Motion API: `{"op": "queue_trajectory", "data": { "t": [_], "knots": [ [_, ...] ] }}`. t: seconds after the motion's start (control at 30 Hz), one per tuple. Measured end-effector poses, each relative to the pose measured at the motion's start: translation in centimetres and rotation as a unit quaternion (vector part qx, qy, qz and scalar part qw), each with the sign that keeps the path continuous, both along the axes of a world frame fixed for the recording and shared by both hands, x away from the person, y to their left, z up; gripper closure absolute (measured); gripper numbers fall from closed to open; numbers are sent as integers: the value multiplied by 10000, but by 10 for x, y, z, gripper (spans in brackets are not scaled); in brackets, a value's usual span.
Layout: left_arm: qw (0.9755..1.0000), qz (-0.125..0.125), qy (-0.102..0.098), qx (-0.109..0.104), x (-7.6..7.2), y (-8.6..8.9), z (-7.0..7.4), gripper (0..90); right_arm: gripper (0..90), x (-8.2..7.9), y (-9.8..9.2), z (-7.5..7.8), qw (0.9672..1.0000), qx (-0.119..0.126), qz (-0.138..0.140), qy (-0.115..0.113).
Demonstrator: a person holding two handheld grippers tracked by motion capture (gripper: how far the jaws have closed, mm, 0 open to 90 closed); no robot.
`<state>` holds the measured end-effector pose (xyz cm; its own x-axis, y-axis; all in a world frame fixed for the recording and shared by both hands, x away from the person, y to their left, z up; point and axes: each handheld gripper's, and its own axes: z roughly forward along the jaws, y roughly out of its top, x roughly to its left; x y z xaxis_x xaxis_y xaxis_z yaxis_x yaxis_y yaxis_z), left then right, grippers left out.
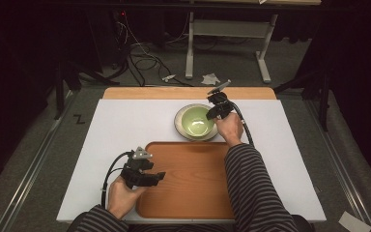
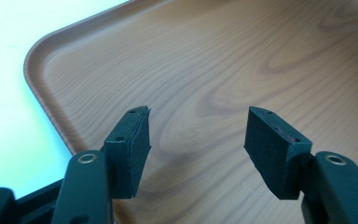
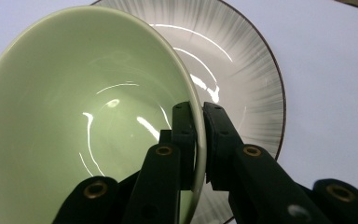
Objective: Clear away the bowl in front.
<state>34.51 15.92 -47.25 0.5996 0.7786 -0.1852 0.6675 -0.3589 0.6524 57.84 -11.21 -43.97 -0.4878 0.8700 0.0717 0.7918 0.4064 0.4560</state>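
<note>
A pale green bowl [image 1: 195,121] [image 3: 74,116] sits inside a wider grey striped plate [image 1: 179,126] [image 3: 251,79] on the white table top, just beyond the wooden tray [image 1: 193,183]. My right gripper [image 1: 216,110] [image 3: 199,135] is shut on the green bowl's rim, one jaw inside and one outside. The bowl looks tilted in the plate. My left gripper [image 1: 158,176] [image 2: 196,140] hovers over the tray's left part [image 2: 242,56], open with nothing between its jaws.
The tray's raised rim [image 2: 42,93] curves at its near-left corner beside the white table top [image 1: 121,125]. A wooden strip [image 1: 188,93] runs along the table's far edge. Cables and a stand's legs [image 1: 224,53] lie on the floor beyond.
</note>
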Motion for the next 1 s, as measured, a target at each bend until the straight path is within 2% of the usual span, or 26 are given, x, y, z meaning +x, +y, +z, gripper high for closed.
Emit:
{"op": "queue_trajectory", "data": {
  "t": [0.17,0.2,0.37,0.6,0.73,1.0],
  "knots": [
    [10000,55,39,-45,6,4,0,404,862,-11,1,13,9997,36,158,-186],
    [9999,88,62,-72,8,6,0,404,862,-19,1,21,9990,25,336,-289],
    [9999,73,72,-95,6,4,0,402,861,-32,-1,32,9975,49,586,-389],
    [9998,42,134,-111,11,2,-2,400,861,-43,-7,38,9960,223,789,-354],
    [9999,6,122,-107,12,0,-1,399,861,-49,-12,41,9958,98,834,-363],
    [9998,-111,152,-99,15,-5,-2,397,861,-62,-21,49,9946,137,938,-414]
  ]
}}
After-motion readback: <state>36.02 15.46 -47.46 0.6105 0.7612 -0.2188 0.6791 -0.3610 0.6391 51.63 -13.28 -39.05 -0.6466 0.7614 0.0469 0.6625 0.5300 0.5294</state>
